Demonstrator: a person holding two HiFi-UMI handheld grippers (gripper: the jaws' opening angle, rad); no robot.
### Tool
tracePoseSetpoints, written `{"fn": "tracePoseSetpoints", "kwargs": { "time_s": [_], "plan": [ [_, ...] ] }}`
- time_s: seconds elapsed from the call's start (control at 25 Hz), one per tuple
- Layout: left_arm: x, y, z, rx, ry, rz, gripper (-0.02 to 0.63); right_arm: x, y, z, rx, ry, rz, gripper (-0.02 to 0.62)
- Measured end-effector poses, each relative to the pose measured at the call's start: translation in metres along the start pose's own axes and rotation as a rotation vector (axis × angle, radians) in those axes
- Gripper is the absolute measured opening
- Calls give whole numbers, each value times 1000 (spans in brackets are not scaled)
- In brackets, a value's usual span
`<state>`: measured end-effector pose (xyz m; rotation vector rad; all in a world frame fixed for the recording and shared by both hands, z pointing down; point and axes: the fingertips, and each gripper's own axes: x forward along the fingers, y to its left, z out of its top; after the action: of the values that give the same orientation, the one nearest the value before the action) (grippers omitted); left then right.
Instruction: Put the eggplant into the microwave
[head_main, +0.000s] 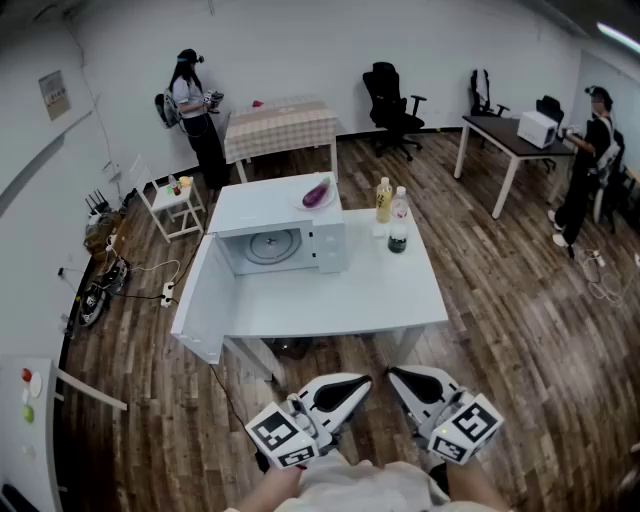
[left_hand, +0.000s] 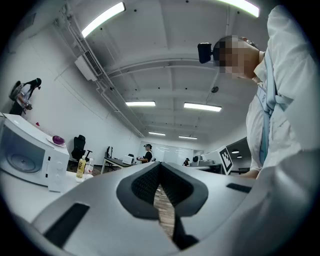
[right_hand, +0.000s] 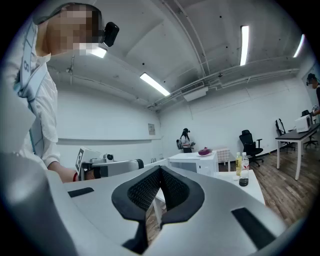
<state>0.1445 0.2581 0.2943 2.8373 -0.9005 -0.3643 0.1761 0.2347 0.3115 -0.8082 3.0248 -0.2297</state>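
A purple eggplant (head_main: 318, 193) lies on a small plate on top of the white microwave (head_main: 290, 215), which stands on the white table (head_main: 340, 295) with its door (head_main: 200, 300) swung open to the left. The cavity with its glass turntable is empty. Both grippers hang low near my body, well short of the table's front edge. My left gripper (head_main: 362, 381) is shut with nothing in it, and my right gripper (head_main: 394, 374) beside it is also shut and empty. The eggplant (left_hand: 58, 139) shows small at far left in the left gripper view, and the eggplant (right_hand: 204, 151) sits mid-distance in the right gripper view.
A yellow bottle (head_main: 384, 200) and a dark-drink bottle (head_main: 398, 222) stand right of the microwave. A checked-cloth table (head_main: 280, 127), office chairs (head_main: 392, 98), a desk with another microwave (head_main: 537, 128), and two people (head_main: 195, 110) occupy the room. Cables lie on the floor at left.
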Motion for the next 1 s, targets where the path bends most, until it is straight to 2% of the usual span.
{"fn": "tracePoseSetpoints", "kwargs": {
  "time_s": [0.52,0.72,1.0],
  "plan": [
    [7,10,-4,-8,8,3,2,6,-9,-1,10,-4,9,32],
    [7,24,-4,-11,4,13,2,16,-15,7,59,-69,34,35],
    [11,56,-2,-20,9,16,2,45,-27,2,68,-45,55,35]
  ]
}}
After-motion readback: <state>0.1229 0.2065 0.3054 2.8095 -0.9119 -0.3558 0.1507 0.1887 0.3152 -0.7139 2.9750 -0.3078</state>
